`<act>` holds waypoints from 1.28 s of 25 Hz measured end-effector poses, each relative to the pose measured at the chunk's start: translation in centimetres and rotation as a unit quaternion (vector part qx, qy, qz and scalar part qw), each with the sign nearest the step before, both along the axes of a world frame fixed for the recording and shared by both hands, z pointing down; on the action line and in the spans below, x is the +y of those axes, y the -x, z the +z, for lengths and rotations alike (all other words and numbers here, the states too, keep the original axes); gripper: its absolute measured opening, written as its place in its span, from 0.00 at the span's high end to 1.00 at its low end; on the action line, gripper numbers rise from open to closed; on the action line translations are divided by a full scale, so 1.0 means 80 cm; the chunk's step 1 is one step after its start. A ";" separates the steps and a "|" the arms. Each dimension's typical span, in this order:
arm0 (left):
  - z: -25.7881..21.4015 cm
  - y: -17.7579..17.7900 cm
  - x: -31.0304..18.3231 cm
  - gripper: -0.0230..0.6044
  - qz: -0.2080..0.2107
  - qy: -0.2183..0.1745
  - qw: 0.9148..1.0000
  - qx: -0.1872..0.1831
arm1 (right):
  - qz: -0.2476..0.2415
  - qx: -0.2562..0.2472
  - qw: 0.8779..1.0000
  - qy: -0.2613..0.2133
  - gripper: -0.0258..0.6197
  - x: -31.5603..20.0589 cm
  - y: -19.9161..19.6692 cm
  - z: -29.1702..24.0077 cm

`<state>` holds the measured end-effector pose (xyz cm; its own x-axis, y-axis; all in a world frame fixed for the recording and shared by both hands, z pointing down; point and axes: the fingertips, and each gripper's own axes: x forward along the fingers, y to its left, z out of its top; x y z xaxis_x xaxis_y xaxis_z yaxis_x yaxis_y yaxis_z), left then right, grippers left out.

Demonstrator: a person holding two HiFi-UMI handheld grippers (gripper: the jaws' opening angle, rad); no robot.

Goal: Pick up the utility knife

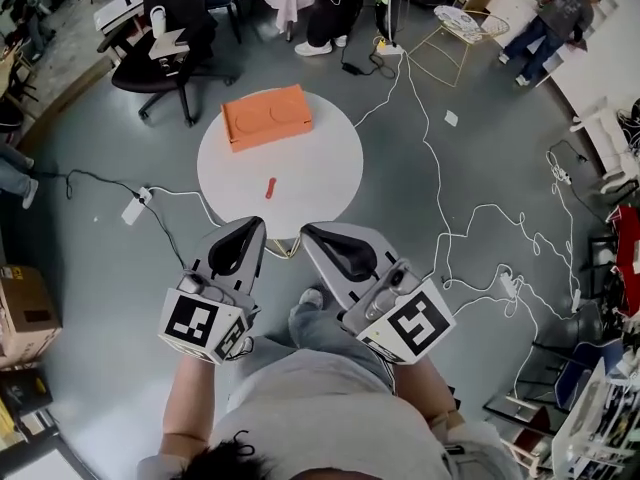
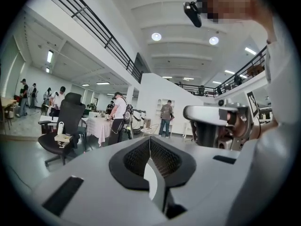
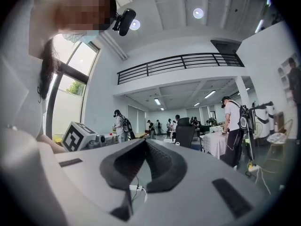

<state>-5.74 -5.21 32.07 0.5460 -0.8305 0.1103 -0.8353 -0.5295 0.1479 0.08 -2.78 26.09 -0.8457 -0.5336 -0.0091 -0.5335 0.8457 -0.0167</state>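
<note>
A slim red utility knife lies on the round white table, near a rectangular orange box. The smooth grey left hand-held gripper and right hand-held gripper are each pressed together, empty, well apart from the knife.

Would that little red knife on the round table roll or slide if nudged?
The knife looks slim and lies flat, so it probably won't roll. It is small, so likely light, and may skid on the smooth table.

A grey T-shirt and blue jeans are worn; the left tool and right tool are grey, with black-and-white marker cubes.
</note>
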 end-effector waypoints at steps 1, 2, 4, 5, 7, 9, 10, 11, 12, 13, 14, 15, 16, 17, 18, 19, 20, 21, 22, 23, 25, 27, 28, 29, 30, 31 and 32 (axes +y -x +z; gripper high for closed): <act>0.005 -0.005 -0.011 0.94 -0.006 0.003 1.000 -0.003 | -0.004 -0.002 1.000 0.001 0.95 -0.009 -0.007 0.001; 0.011 -0.009 -0.020 0.94 -0.010 0.007 1.000 -0.007 | -0.008 -0.003 1.000 0.002 0.95 -0.017 -0.014 0.003; 0.023 -0.017 -0.035 0.94 -0.018 0.018 1.000 -0.014 | -0.013 -0.004 1.000 0.005 0.95 -0.032 -0.024 0.008; 0.029 -0.020 -0.042 0.94 -0.020 0.024 0.999 -0.017 | -0.014 -0.006 1.000 0.006 0.95 -0.040 -0.028 0.009; 0.043 -0.024 -0.056 0.94 -0.022 0.041 0.999 -0.021 | -0.014 -0.011 1.000 0.011 0.95 -0.053 -0.034 0.012; 0.060 -0.024 -0.069 0.94 -0.024 0.060 0.998 -0.026 | -0.013 -0.017 1.000 0.019 0.95 -0.064 -0.038 0.016; 0.069 -0.023 -0.077 0.94 -0.024 0.068 0.997 -0.030 | -0.011 -0.019 0.999 0.024 0.95 -0.070 -0.038 0.019; 0.079 -0.022 -0.084 0.94 -0.025 0.075 0.996 -0.034 | -0.009 -0.019 0.999 0.028 0.95 -0.076 -0.039 0.023; 0.089 -0.020 -0.093 0.94 -0.025 0.083 0.995 -0.039 | -0.007 -0.018 0.999 0.031 0.95 -0.082 -0.038 0.026; 0.099 -0.019 -0.101 0.94 -0.025 0.092 0.995 -0.043 | -0.004 -0.017 0.999 0.035 0.95 -0.089 -0.038 0.028; 0.109 -0.018 -0.110 0.94 -0.023 0.100 0.994 -0.048 | 0.000 -0.016 0.999 0.037 0.95 -0.095 -0.039 0.029; 0.121 -0.017 -0.118 0.94 -0.021 0.109 0.992 -0.054 | 0.004 -0.016 0.999 0.039 0.95 -0.100 -0.039 0.030; 0.134 -0.016 -0.126 0.94 -0.018 0.119 0.991 -0.060 | 0.009 -0.016 0.999 0.041 0.95 -0.106 -0.039 0.030; 0.149 -0.015 -0.134 0.93 -0.014 0.130 0.989 -0.067 | 0.014 -0.016 0.999 0.043 0.95 -0.111 -0.038 0.031; 0.164 -0.014 -0.142 0.92 -0.008 0.144 0.987 -0.072 | 0.020 -0.016 0.999 0.044 0.95 -0.116 -0.037 0.032; 0.179 -0.013 -0.149 0.88 -0.002 0.159 0.984 -0.077 | 0.025 -0.015 0.999 0.045 0.95 -0.122 -0.035 0.033; 0.194 -0.011 -0.156 0.86 0.004 0.173 0.981 -0.083 | 0.030 -0.013 0.998 0.047 0.95 -0.128 -0.034 0.034; 0.208 -0.010 -0.162 0.85 0.008 0.187 0.978 -0.090 | 0.035 -0.012 0.998 0.049 0.95 -0.135 -0.032 0.034; 0.222 -0.007 -0.169 0.85 0.012 0.200 0.975 -0.097 | 0.041 -0.010 0.998 0.051 0.95 -0.142 -0.030 0.035; 0.235 -0.005 -0.175 0.84 0.014 0.212 0.971 -0.105 | 0.047 -0.010 0.997 0.053 0.95 -0.149 -0.029 0.036; 0.260 -0.001 -0.187 0.84 0.020 0.237 0.964 -0.119 | 0.060 -0.010 0.996 0.058 0.95 -0.162 -0.027 0.037; 0.286 0.001 -0.197 0.84 0.028 0.260 0.956 -0.135 | 0.073 -0.009 0.995 0.065 0.95 -0.174 -0.027 0.041; 0.298 0.001 -0.201 0.84 0.032 0.270 0.952 -0.142 | 0.079 -0.007 0.994 0.069 0.95 -0.179 -0.027 0.043; 0.309 0.001 -0.205 0.84 0.035 0.280 0.947 -0.151 | 0.084 -0.004 0.994 0.073 0.95 -0.185 -0.027 0.046; 0.320 0.001 -0.209 0.84 0.039 0.288 0.944 -0.160 | 0.089 -0.003 0.993 0.077 0.95 -0.190 -0.028 0.049; 0.331 0.000 -0.213 0.84 0.042 0.294 0.940 -0.169 | 0.093 -0.002 0.992 0.081 0.95 -0.194 -0.029 0.051; 0.340 0.000 -0.216 0.84 0.045 0.299 0.936 -0.178 | 0.098 -0.001 0.992 0.084 0.95 -0.198 -0.030 0.054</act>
